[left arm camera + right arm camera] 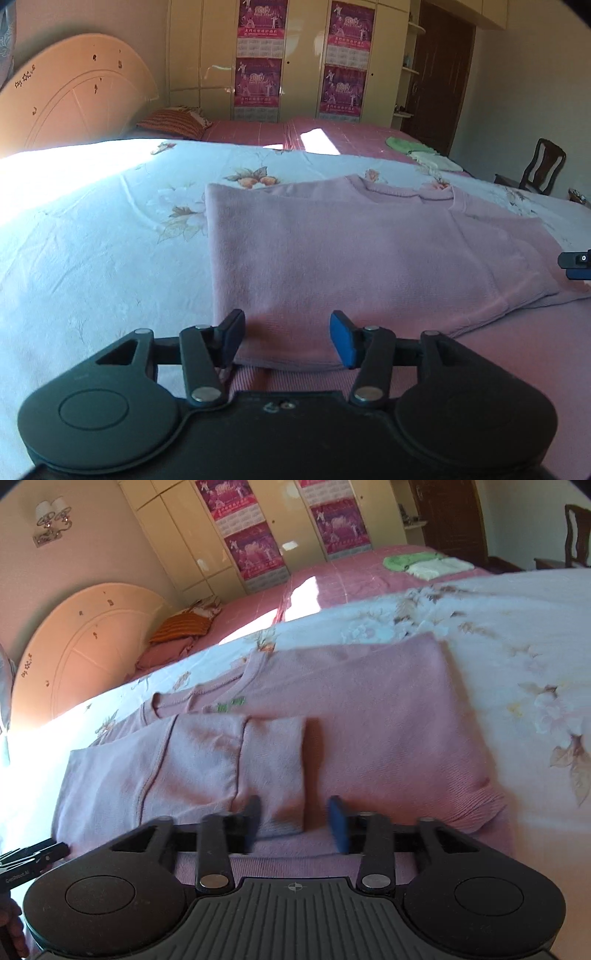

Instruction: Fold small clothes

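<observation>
Sweater (332,258): pink knit garment, lying flat on the bed (92,240) over the floral bedspread, partly folded into a rough rectangle.
Sleeve (207,768): lying folded inward across the sweater's body; its ribbed cuff end is resting near the sweater's lower hem.
Neckline (207,696): ribbed collar showing at the far end of the sweater, with a small green label just beside it.
Left gripper (288,339): jaws standing apart, nothing between the pads; it is hovering just short of the sweater's near edge, at the folded side.
Right gripper (295,821): jaws standing apart and blurred, gripping nothing; it is hanging over the sweater's hem, beside the folded sleeve's cuff.
Step in hand: judged to be the release after a sleeve fold, since both grippers are empty while the sleeve is already lying across the body.
Next move: probably calling for both grippers to take the near hem at two spaced points and carry it toward the neckline, keeping the folded sleeve from sliding out.
Material: soft, fine-ribbed knit, draping limply and likely to sag between two grip points.
Bedspread (110,206): pale quilted cloth with printed flowers, lightly creased around the sweater.
Other clothes (428,563): green and white folded pieces lying well beyond the sweater on the pink sheet.
</observation>
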Demonstrator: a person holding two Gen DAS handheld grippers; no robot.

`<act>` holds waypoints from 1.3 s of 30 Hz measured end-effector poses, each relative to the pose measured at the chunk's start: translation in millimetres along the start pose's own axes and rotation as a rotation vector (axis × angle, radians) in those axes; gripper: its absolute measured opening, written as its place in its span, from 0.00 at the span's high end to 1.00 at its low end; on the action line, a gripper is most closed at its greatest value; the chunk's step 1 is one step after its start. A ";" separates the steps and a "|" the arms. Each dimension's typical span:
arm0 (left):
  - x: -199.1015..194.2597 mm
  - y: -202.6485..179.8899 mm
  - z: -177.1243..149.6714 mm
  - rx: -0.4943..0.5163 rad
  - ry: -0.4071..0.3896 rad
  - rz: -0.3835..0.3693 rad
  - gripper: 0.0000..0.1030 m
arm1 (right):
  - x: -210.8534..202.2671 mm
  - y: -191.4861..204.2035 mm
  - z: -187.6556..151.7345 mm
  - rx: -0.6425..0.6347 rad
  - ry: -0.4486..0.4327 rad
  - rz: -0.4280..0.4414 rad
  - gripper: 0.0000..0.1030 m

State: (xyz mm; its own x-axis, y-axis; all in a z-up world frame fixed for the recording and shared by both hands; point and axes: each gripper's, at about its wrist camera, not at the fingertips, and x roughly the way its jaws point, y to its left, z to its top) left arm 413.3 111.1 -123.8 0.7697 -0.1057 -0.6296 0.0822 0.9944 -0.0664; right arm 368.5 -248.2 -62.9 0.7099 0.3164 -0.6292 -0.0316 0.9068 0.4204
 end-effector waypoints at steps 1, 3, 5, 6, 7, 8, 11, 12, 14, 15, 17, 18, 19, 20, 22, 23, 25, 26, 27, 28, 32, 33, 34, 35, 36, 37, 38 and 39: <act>-0.2 -1.2 4.3 -0.005 -0.018 -0.016 0.48 | -0.6 -1.5 5.0 0.008 -0.008 0.010 0.44; 6.6 -10.1 15.4 -0.003 -0.034 -0.038 0.47 | 8.3 -3.1 16.4 0.037 -0.002 0.021 0.44; 19.5 -27.1 26.3 0.022 -0.051 -0.068 0.45 | 22.6 -3.3 25.1 0.061 0.009 0.036 0.45; 25.7 -35.3 29.9 0.042 -0.059 -0.077 0.43 | 32.1 -2.9 29.1 0.065 0.018 0.036 0.45; 34.0 -44.5 33.0 0.061 -0.062 -0.084 0.40 | 41.7 -2.9 31.9 0.068 0.032 0.026 0.45; 42.0 -51.0 34.9 0.067 -0.054 -0.088 0.40 | 51.3 -3.6 33.2 0.081 0.048 0.022 0.48; 65.7 -63.7 31.9 0.075 0.015 -0.116 0.40 | 68.4 -9.8 31.5 0.105 0.092 0.063 0.84; 72.3 -65.3 28.2 0.078 0.045 -0.108 0.42 | 69.7 -9.1 30.3 0.084 0.100 0.073 0.89; 71.4 -63.2 19.3 0.090 0.036 -0.097 0.40 | 63.4 -6.8 29.4 0.040 0.098 0.069 0.94; 69.2 -59.8 15.7 0.091 0.033 -0.095 0.39 | 55.7 -6.4 28.0 0.020 0.087 0.066 0.94; 63.6 -49.5 10.5 0.072 0.023 -0.116 0.39 | 45.1 -6.7 22.0 -0.025 0.080 0.025 0.99; 63.3 -45.7 10.1 0.063 0.022 -0.134 0.39 | 45.6 -7.3 16.1 -0.052 0.090 -0.014 1.00; 64.0 -43.8 11.9 0.060 0.027 -0.144 0.38 | 46.7 -10.0 12.0 -0.068 0.090 -0.026 1.00; 63.9 -43.3 16.7 0.059 0.037 -0.148 0.39 | 45.7 -13.3 11.4 -0.058 0.080 -0.017 1.00; 57.8 -41.4 29.1 0.078 -0.006 -0.120 0.40 | 37.0 -15.0 16.2 -0.028 0.019 -0.047 1.00; 55.2 -37.6 36.7 0.094 -0.046 -0.091 0.35 | 31.9 -13.8 19.0 -0.030 -0.017 -0.041 1.00; 62.9 -21.5 54.4 0.073 -0.062 -0.047 0.29 | 28.9 -6.3 25.6 -0.045 -0.039 -0.020 1.00; 71.7 -11.5 63.5 0.049 -0.045 -0.033 0.29 | 31.4 -2.4 27.0 -0.061 -0.035 -0.020 1.00; 82.4 -2.3 71.7 0.031 -0.018 -0.019 0.29 | 36.4 3.5 29.0 -0.080 -0.027 -0.023 1.00; 95.7 6.7 78.6 0.027 0.011 -0.003 0.29 | 41.4 7.7 29.5 -0.090 -0.020 -0.017 1.00; 129.0 29.2 83.2 0.041 0.093 -0.010 0.28 | 68.5 15.4 33.1 -0.106 0.029 -0.041 1.00; 125.7 30.1 86.0 0.018 0.101 -0.007 0.30 | 77.9 10.0 33.2 -0.097 0.047 -0.076 1.00; 119.0 27.1 88.4 0.011 0.095 0.012 0.33 | 79.2 5.7 35.2 -0.067 0.031 -0.111 1.00; 105.6 19.3 88.0 0.017 0.056 0.024 0.33 | 77.9 1.0 39.0 -0.026 0.022 -0.141 1.00; 94.6 10.7 86.2 0.023 0.019 -0.009 0.30 | 73.9 1.9 40.9 -0.012 0.001 -0.131 0.99; 87.0 -1.0 83.6 0.039 -0.007 -0.056 0.26 | 71.6 8.4 41.6 -0.024 -0.017 -0.109 0.99; 83.7 -14.7 80.6 0.057 -0.024 -0.086 0.26 | 72.3 21.2 41.7 -0.061 -0.019 -0.081 0.99; 83.3 -30.1 77.6 0.078 -0.031 -0.108 0.25 | 76.8 36.2 41.1 -0.101 -0.009 -0.048 0.99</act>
State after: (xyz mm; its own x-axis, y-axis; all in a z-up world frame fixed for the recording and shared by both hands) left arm 524.1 72.2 -114.2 0.7729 -0.2135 -0.5975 0.2140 0.9742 -0.0714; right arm 450.8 -202.4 -69.1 0.7187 0.2703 -0.6406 -0.0682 0.9443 0.3219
